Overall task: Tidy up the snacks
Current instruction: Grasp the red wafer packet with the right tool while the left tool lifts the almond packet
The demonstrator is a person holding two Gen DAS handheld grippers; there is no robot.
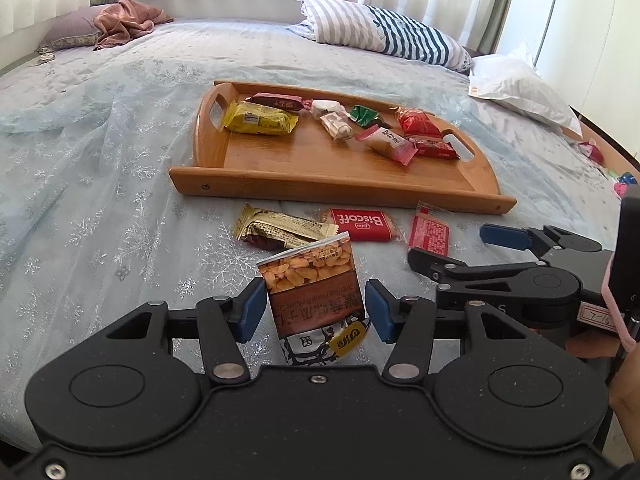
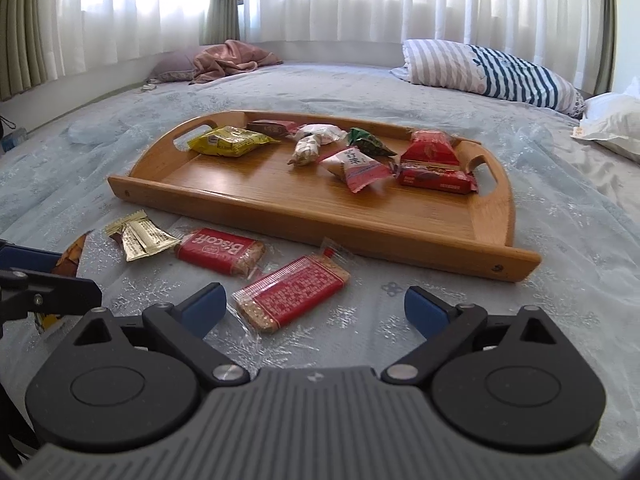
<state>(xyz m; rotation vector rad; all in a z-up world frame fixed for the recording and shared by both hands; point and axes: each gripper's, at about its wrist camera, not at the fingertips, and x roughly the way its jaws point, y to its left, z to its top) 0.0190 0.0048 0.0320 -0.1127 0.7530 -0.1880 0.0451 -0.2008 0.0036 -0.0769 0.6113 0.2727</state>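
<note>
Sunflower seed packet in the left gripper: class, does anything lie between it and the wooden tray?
Yes. The gold-wrapped bar and the Biscoff biscuit lie on the bedspread between the sunflower seed packet, held in the left gripper, and the wooden tray. Carried above them, nothing blocks its open floor.

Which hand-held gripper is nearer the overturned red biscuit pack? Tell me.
Right. The right hand-held gripper stands open just short of the overturned red biscuit pack, which lies off the wooden tray. The left hand-held gripper is farther, holding the seed packet.
</note>
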